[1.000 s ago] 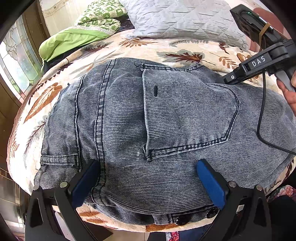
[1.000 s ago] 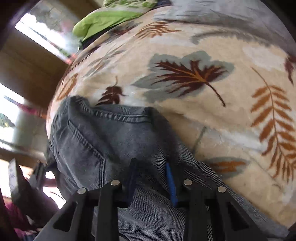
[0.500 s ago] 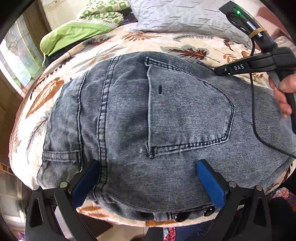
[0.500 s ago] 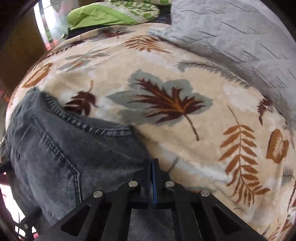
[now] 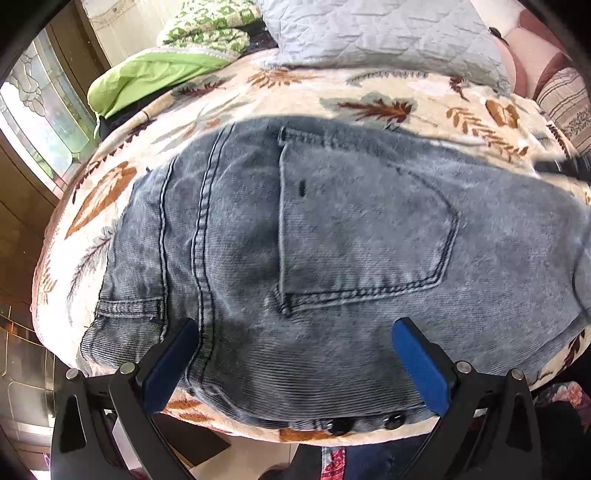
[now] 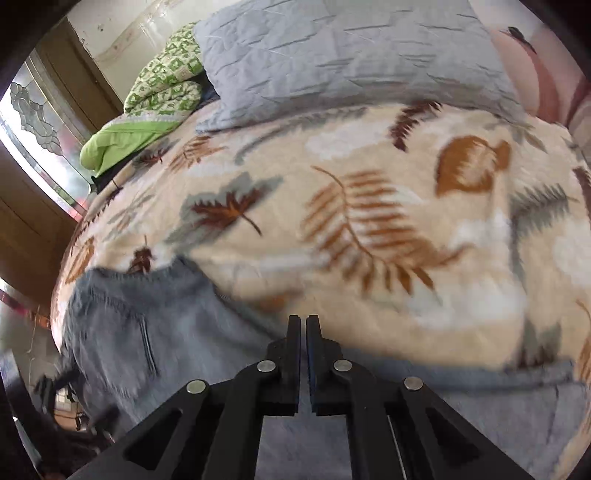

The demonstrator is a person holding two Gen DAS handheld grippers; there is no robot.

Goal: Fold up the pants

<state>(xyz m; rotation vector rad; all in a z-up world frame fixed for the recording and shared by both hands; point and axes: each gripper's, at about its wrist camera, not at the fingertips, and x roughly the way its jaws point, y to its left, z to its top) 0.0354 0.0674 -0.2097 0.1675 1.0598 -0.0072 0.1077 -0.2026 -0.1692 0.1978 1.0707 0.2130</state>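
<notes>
Now L view: my left tongs (image 5: pixel 295 365) gape wide over the jeans (image 5: pixel 332 240), folded flat on the bed (image 5: pixel 110 192). R view: right tongs (image 6: pixel 303 328) pinched together, holding nothing I can see. Next: grab waistband edge, fold again.

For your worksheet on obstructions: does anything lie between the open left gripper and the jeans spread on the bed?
Nothing visible does. The left gripper is open directly over the jeans, its fingers straddling bare denim near the waistband. The grey pillow and green blanket lie well beyond.

Pants (image 5: pixel 332 236) flat on blanket (image 5: pixel 424 110), pillow (image 5: pixel 369 33) behind them
</notes>
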